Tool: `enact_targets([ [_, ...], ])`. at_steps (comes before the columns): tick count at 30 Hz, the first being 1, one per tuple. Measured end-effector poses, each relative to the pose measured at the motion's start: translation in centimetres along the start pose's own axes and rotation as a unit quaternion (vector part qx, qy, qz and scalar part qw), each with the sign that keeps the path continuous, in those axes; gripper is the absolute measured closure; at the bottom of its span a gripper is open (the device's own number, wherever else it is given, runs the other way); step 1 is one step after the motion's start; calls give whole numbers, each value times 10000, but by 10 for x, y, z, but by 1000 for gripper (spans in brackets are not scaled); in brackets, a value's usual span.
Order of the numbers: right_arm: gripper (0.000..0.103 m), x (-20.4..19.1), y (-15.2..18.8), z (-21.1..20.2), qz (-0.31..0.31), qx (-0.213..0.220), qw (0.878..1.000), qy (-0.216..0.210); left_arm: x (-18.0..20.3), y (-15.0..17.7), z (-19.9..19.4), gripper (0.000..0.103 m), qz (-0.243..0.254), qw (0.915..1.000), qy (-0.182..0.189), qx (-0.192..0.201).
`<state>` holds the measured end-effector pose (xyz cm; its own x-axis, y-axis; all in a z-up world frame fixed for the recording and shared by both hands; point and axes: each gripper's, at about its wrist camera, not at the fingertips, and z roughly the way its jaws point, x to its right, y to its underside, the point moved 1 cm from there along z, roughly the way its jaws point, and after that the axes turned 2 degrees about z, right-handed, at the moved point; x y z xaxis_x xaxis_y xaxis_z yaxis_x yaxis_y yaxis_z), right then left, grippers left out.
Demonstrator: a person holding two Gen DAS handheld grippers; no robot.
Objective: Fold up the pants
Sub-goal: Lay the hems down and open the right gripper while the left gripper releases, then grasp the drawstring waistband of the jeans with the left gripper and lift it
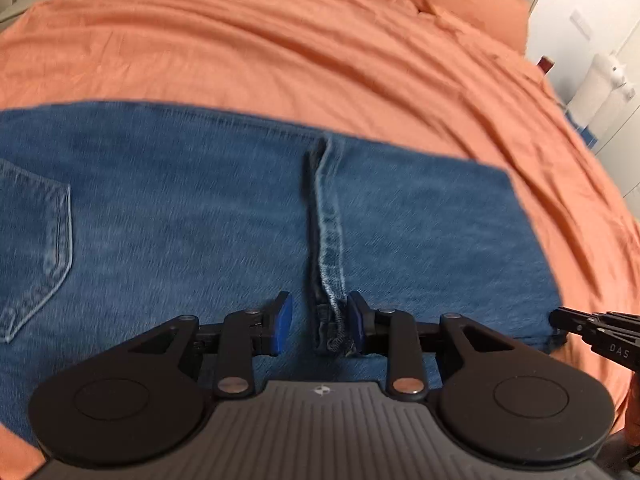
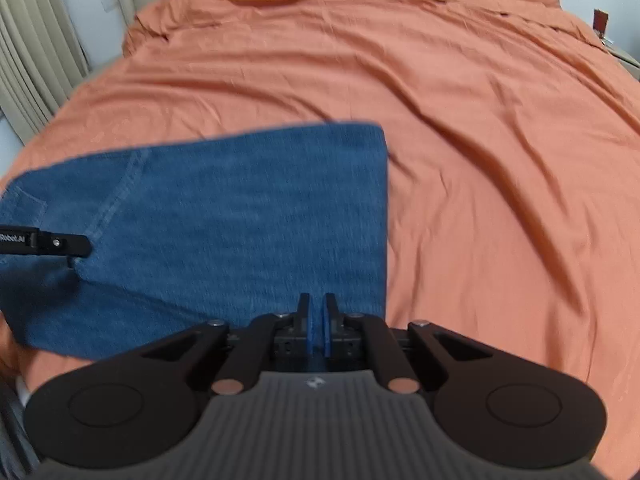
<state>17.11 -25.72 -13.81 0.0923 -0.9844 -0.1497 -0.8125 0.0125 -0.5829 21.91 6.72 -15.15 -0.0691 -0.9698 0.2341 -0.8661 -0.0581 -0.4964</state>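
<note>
Blue jeans (image 1: 200, 208) lie folded flat on an orange bedsheet (image 1: 280, 48). In the left wrist view a hemmed leg edge (image 1: 330, 240) runs down the middle and a back pocket (image 1: 36, 240) shows at the left. My left gripper (image 1: 320, 326) is open, its blue pads (image 1: 283, 322) on either side of the hem end. My right gripper (image 2: 319, 330) is shut on the near edge of the jeans (image 2: 240, 216), close to their right corner. The left gripper's finger (image 2: 60, 243) shows at the left of the right wrist view.
The orange sheet (image 2: 480, 120) covers the bed all around, with a pillow (image 1: 472, 4) at the head. A beige headboard (image 2: 36, 60) and white wall stand behind. White items (image 1: 600, 80) stand beside the bed at the right.
</note>
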Motion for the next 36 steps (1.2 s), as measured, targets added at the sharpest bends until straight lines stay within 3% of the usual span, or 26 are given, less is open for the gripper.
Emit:
enact_targets([
  [7,103,2,11,21,-41,-374,9992,109,4,4,15,66,166,9991,-234,-316],
  [13,103,-4,13,26,-326,-410,9983,268,4,0,18,63,208,9986,-275,-400],
  [17,103,-5,11,8,-333,-35,9992,224,5,-13,-3,57,299,9985,-266,-375],
  [20,102,-9,7,-11,-362,450,9983,-4,-5,-24,-40,57,427,9986,-303,-68],
  [24,99,-30,-1,-18,-512,771,9953,-297,-47,-41,-99,54,251,9982,-441,334],
  [27,86,-50,-11,-15,-397,836,9929,-750,-90,-49,-143,51,-9,9946,-829,621],
  [30,86,-77,-18,-6,-495,827,9915,-873,-137,-45,-175,45,-453,9893,-1091,859],
  [34,86,-115,-21,13,-802,715,9893,-986,-207,-21,-187,37,-1313,9752,-1300,1216],
  [36,86,-126,-21,26,-840,618,9893,-1018,-239,-2,-182,37,-1966,9623,-1193,1453],
])
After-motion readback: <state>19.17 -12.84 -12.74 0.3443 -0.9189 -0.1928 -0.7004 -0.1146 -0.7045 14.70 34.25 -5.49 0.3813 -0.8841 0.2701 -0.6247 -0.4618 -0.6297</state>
